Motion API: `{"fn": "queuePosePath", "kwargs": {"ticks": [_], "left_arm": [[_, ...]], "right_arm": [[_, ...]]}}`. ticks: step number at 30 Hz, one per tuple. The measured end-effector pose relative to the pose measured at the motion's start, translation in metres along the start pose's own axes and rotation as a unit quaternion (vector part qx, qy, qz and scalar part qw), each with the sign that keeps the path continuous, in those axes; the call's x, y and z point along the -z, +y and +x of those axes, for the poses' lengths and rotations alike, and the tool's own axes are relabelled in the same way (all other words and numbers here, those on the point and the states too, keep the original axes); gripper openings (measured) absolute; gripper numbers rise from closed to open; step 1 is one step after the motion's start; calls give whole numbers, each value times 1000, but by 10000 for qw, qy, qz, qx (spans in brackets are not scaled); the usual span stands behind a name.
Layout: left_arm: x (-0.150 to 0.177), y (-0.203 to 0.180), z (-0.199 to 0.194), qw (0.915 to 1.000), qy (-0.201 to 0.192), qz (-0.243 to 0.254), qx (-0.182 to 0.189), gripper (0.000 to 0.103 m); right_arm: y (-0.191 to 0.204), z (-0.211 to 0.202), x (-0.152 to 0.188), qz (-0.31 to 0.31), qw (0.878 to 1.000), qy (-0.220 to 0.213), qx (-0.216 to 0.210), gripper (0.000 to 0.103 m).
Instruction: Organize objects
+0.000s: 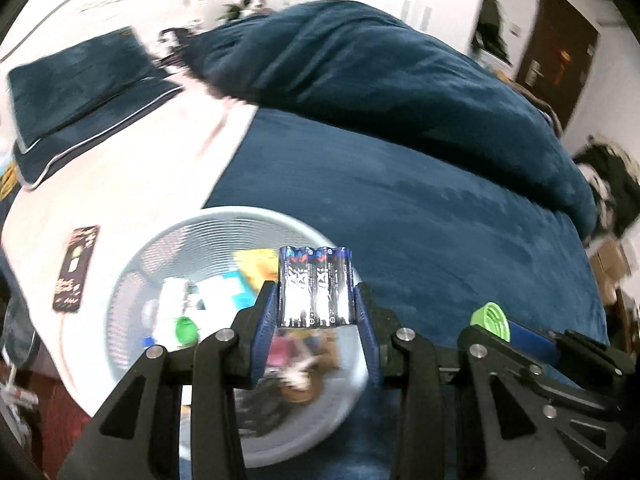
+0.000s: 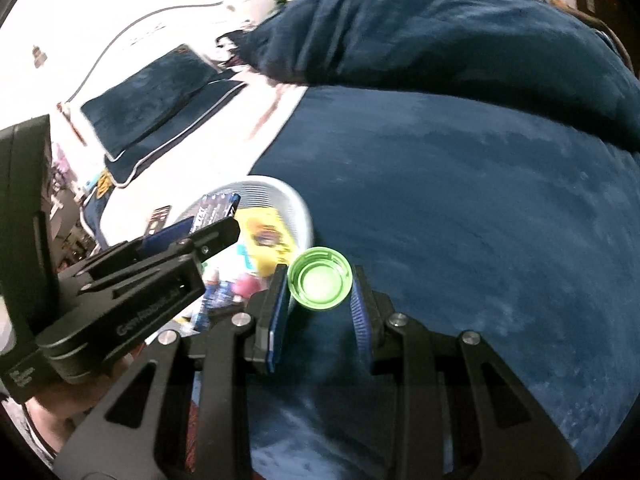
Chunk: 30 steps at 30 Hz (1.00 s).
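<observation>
My left gripper clamps an upright shrink-wrapped battery pack above the round ribbed grey basket; my right gripper, just beyond its rim, pinches a green plastic bottle cap.

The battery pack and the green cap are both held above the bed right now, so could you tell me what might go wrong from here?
1. The left tongs pinch only the lower part of the battery pack; it could tip or slip out.
2. The right tongs hold the green cap by its round rim beside the basket, so a drop would probably land on the blue blanket.
3. The tongs are close together and might collide.
</observation>
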<state>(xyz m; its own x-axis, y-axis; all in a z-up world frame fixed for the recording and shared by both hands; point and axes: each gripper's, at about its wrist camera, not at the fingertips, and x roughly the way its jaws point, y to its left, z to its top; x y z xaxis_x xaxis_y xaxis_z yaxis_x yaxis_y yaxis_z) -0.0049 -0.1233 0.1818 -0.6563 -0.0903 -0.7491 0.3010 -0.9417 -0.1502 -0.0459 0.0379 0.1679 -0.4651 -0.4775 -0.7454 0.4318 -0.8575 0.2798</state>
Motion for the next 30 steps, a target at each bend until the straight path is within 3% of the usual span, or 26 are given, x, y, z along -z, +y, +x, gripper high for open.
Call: {"fn": "queuePosePath", "kwargs": {"ticks": [12, 13, 14, 15, 17, 20, 30], "left_arm": [[11, 70, 0, 9967, 286, -592, -473, 40], [12, 71, 2, 9963, 352, -607, -505, 48], [14, 72, 3, 9957, 426, -612, -546, 72], [16, 75, 4, 9947, 478, -661, -627, 81], [18, 83, 5, 9923, 546, -796, -775, 103], [24, 89, 9, 9879, 714, -799, -1117, 103], [30, 79, 7, 9894, 732, -575, -1112, 102]], "right_arm": [[55, 35, -15, 37, 9982, 198, -567, 31], [56, 38, -14, 74, 9975, 226, -664, 31], [54, 42, -13, 155, 9964, 260, -790, 34], [54, 44, -12, 220, 9958, 311, -828, 40], [47, 46, -10, 454, 9956, 390, -723, 73], [32, 43, -8, 808, 9947, 427, -476, 102], [7, 35, 4, 1108, 9923, 539, 120, 103]]}}
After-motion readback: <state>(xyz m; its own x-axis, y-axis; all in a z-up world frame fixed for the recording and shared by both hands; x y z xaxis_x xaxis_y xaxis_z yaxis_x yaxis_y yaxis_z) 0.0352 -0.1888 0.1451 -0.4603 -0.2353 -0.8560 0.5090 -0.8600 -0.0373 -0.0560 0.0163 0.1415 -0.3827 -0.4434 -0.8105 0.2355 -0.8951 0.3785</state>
